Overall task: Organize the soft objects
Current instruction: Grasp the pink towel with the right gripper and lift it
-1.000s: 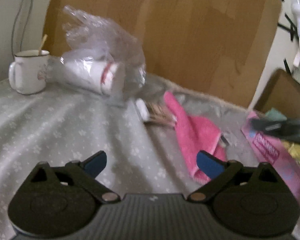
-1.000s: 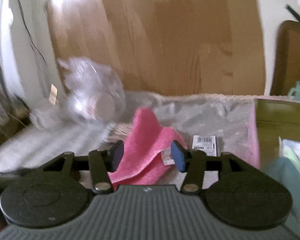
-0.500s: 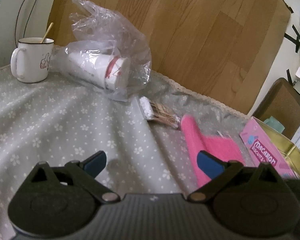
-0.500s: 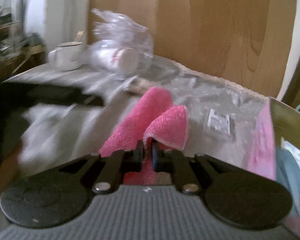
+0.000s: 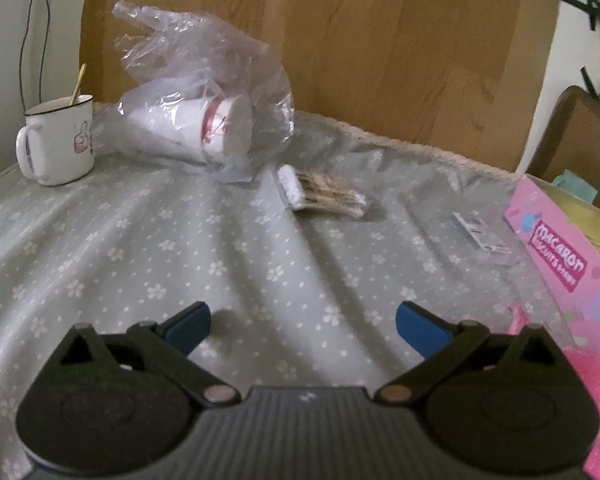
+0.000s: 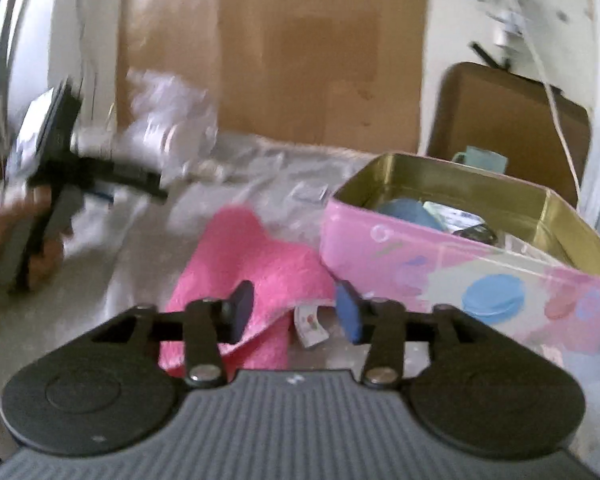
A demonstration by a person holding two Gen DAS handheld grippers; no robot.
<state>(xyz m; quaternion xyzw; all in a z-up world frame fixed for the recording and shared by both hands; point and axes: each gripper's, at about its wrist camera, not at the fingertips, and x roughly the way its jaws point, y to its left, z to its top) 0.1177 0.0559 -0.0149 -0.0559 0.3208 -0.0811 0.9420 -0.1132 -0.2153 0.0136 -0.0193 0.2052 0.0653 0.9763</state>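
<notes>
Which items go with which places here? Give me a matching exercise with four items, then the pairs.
Items:
1. white mug
2. paper cups
3. pink towel
4. cotton swabs

Places:
A. inside a clear plastic bag
B. beside the pink tin
C. table's far left corner, stick inside
D. packet lying mid-table

Pairs: 1-C, 2-A, 3-B, 4-D

I am in a home: my table wears a flowered tablecloth (image 5: 148, 240), with an enamel mug (image 5: 58, 140) on it and a macaron biscuit tin (image 6: 472, 264) well right of the mug.
</notes>
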